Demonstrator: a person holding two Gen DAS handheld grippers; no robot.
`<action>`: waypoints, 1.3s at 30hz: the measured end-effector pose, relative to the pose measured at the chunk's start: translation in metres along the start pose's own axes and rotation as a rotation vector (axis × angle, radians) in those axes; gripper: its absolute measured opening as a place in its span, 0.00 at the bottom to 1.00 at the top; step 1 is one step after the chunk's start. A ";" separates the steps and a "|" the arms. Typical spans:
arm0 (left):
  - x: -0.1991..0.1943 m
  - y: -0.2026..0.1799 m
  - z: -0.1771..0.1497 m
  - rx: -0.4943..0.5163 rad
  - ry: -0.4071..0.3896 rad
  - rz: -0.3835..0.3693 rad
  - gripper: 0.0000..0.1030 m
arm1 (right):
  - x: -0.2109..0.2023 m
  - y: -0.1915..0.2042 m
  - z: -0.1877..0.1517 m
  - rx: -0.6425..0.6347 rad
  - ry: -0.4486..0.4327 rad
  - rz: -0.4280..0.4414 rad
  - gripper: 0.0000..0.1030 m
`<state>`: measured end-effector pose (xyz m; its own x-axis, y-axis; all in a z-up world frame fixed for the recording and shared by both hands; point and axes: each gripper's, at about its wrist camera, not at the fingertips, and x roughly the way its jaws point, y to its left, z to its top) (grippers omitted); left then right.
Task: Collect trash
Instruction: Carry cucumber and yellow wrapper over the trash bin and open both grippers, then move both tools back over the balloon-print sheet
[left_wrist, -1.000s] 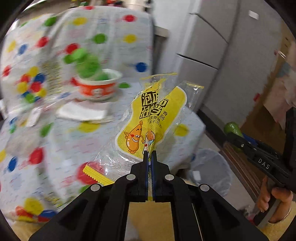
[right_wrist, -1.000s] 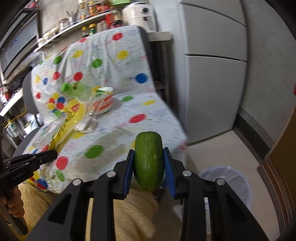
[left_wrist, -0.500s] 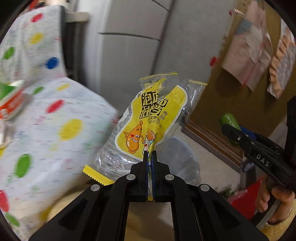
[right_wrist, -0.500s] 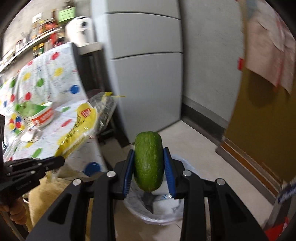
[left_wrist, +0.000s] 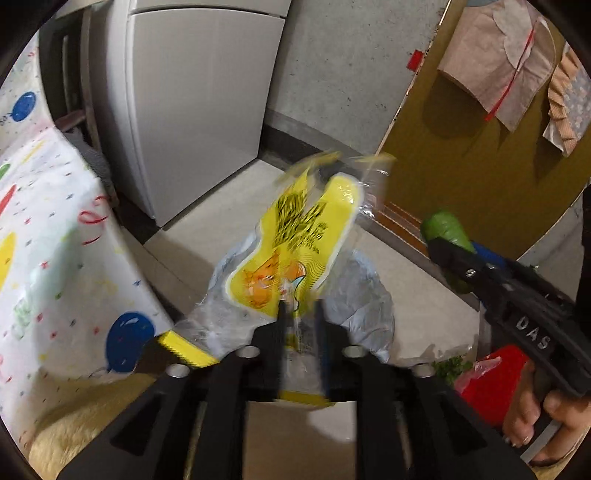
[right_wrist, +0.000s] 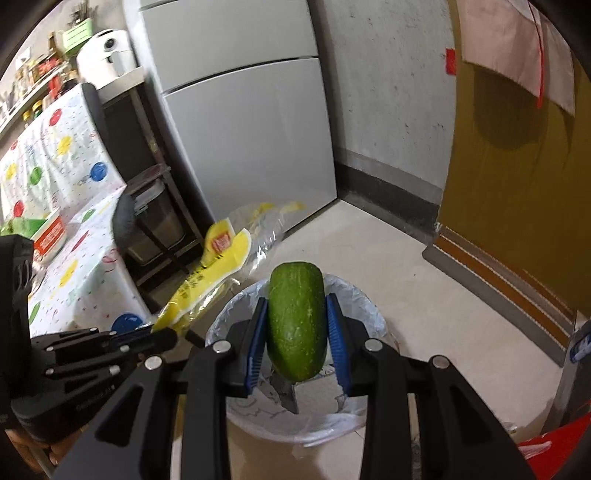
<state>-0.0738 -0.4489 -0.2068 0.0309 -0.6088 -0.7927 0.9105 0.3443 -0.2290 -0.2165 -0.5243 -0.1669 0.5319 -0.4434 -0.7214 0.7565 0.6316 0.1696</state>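
Readable lettering: just one word.
"DAS" in raised letters along the black body of the right gripper (left_wrist: 443, 254); black print on the yellow wrapper (left_wrist: 295, 251) blurred, possibly Chinese characters; red label on it unreadable.

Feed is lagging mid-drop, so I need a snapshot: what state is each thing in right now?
Left tongs: jaws just opened, pads off the wrapper.
Yellow snack wrapper: loose between the left jaws, blurred, above the bin.
Right tongs: shut on the cucumber piece.
Cucumber piece: held upright over the bin.
Trash bin: lined with a bag, open, some scraps inside.
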 end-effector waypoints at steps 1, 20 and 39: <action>0.002 0.000 0.001 -0.004 -0.004 0.002 0.23 | 0.006 -0.001 0.001 0.021 0.009 0.007 0.30; -0.116 0.066 -0.003 -0.116 -0.213 0.131 0.50 | -0.047 0.044 0.023 -0.068 -0.103 0.037 0.45; -0.252 0.173 -0.114 -0.343 -0.243 0.462 0.66 | -0.070 0.187 0.023 -0.307 -0.099 0.243 0.45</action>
<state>0.0290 -0.1547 -0.1111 0.5194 -0.4734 -0.7115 0.5979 0.7961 -0.0932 -0.1039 -0.3900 -0.0688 0.7266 -0.3077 -0.6143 0.4637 0.8794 0.1079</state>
